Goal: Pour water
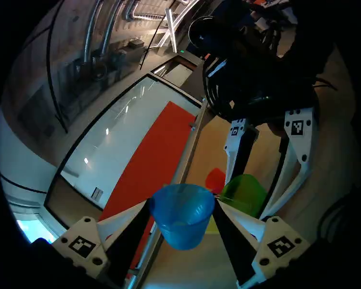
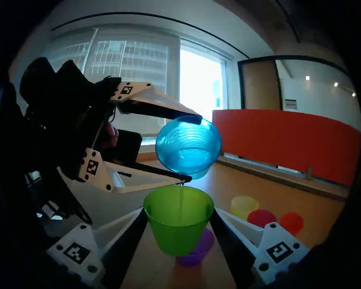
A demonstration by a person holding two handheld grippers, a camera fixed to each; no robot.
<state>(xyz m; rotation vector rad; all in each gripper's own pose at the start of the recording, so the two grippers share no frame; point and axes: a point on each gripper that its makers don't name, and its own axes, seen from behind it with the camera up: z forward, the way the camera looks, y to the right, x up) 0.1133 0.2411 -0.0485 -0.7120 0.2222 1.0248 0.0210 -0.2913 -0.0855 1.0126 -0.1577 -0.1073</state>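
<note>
Bright window (image 2: 199,82) at 12 o'clock, right gripper view. Red partition (image 2: 296,139) at 3 o'clock, wood-toned surface (image 2: 243,180) beneath. Ceiling spotlights (image 2: 307,77) lit.

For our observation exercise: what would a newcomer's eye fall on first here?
A tilted blue cup, clamped in the left gripper, pours a thin stream into the green cup held by the right gripper just below. Beyond, small coloured cups stand on the wooden surface.
</note>
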